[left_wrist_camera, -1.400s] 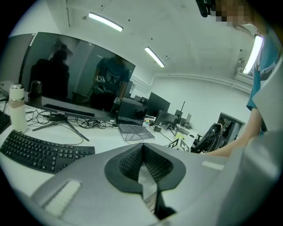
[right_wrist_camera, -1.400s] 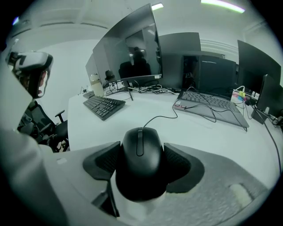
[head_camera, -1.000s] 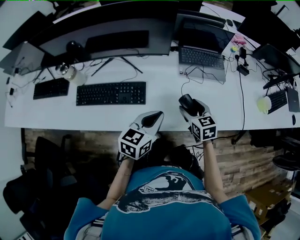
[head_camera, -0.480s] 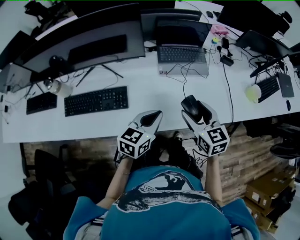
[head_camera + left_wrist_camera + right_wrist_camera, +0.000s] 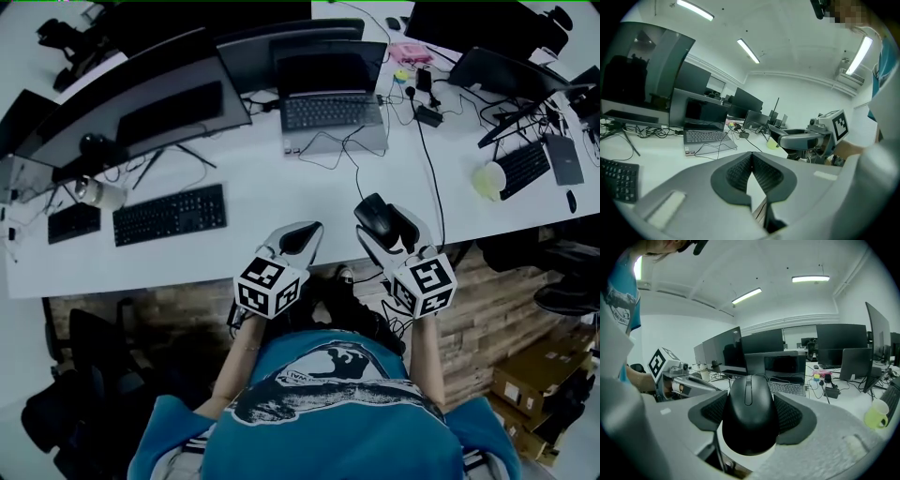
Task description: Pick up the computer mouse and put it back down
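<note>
The black computer mouse (image 5: pixel 750 413) sits squeezed between the ribbed pads of my right gripper (image 5: pixel 751 414), held above the white desk's (image 5: pixel 281 197) near edge. In the head view the mouse (image 5: pixel 377 215) shows dark at the tip of the right gripper (image 5: pixel 382 223), lifted off the desk. My left gripper (image 5: pixel 302 238) hovers beside it to the left over the desk edge; in the left gripper view its pads (image 5: pixel 740 172) meet at the tip, so the left gripper (image 5: pixel 751 172) is shut with nothing in it.
An open laptop (image 5: pixel 333 98) with trailing cables lies ahead of the grippers. A black keyboard (image 5: pixel 169 215) sits to the left under a wide monitor (image 5: pixel 141 103). A yellow-green mug (image 5: pixel 488 180) stands at the right. Below the desk edge is brick-patterned flooring and a chair (image 5: pixel 66 412).
Both grippers have shifted relative to the desk: the laptop and keyboard slid left and away in the head view. The right gripper has risen with the mouse still clamped.
</note>
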The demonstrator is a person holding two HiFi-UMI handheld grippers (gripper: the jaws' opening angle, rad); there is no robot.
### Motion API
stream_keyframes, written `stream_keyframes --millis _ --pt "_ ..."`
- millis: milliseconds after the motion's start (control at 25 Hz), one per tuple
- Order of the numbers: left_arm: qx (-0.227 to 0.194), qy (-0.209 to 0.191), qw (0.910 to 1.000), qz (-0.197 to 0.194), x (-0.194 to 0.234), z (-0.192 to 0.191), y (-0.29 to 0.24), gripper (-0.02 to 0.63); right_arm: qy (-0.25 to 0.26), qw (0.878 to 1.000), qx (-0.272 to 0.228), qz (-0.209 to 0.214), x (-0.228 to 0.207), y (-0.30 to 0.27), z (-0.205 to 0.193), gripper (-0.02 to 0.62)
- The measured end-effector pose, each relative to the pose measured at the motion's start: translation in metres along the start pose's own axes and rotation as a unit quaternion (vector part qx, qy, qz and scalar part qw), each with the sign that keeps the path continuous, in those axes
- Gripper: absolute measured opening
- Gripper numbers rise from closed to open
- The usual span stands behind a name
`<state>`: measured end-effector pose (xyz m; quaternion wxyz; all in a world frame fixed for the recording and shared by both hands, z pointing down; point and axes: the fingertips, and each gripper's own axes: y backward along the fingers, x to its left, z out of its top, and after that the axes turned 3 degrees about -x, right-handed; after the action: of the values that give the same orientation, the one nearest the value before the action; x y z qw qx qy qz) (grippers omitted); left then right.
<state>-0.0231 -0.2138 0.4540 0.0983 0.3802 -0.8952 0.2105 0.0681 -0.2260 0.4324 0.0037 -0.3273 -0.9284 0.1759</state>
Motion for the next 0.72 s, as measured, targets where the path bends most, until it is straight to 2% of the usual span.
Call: stream_keyframes --millis 320,720 --pt "-0.007 -0.01 0.9999 0.009 -0.019 0.013 -0.042 0.014 0.005 1.0 0.012 -0.014 -0.067 0.015 -0.015 0.305" --pt "-0.025 -0.003 0.9988 0.042 -0.029 0.021 -0.082 0.014 0.011 0.997 0.072 -0.023 -0.169 0.004 -0.066 0.305"
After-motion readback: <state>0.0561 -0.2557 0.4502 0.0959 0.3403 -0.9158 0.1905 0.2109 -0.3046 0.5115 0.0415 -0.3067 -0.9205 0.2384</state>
